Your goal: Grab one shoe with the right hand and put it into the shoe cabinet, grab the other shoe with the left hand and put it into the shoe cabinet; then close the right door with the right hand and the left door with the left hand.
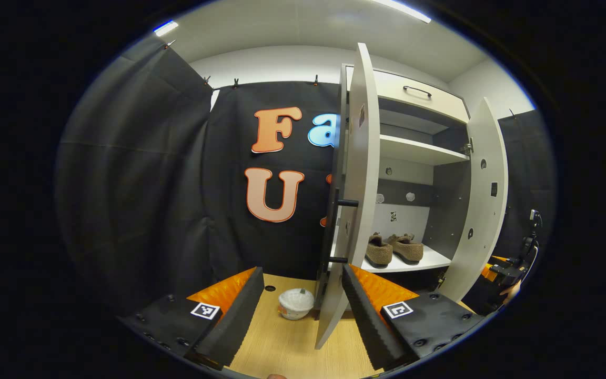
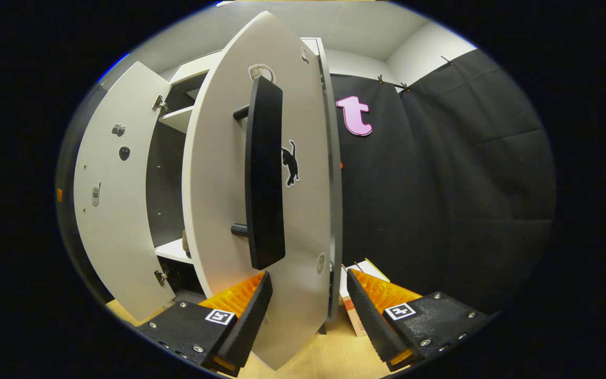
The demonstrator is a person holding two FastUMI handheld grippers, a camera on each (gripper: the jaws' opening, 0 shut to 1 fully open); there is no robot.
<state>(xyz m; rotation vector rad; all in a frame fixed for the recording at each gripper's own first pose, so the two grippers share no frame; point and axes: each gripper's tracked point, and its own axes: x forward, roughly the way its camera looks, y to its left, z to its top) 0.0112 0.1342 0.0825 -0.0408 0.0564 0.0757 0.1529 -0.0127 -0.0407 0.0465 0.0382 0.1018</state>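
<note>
Shoe cabinet (image 1: 413, 152): the landmark for every place given here. It stands on the wooden counter (image 1: 292, 342) with both doors swung out. Two shoes (image 1: 392, 248) lie side by side on its lowest shelf, so I judge both placing steps done; closing the doors is the step in hand.

Doors, two. The right door (image 2: 261, 179) stands in front of the cabinet's right side, its lower edge passing between the fingers of my right gripper (image 2: 305, 308). That gripper's fingers are apart, with one to each side of the panel; I cannot tell whether either touches it. The left door (image 1: 355, 173) stands edge-on before the cabinet's left side, its lower corner between the spread fingers of my left gripper (image 1: 303, 310), which grips nothing.

Next move, as I judge it: press the right door toward the cabinet front until it seats, then do the same with the left door. Each push should follow the door's arc about its hinges, with the fingers kept off the closing edge.

Handles, one long bar (image 2: 264, 173) on each door, two in all.

Small items: one white bowl (image 1: 296, 303) on the counter, left of the cabinet base; one carton (image 2: 358, 300) at the cabinet's right foot.
</note>
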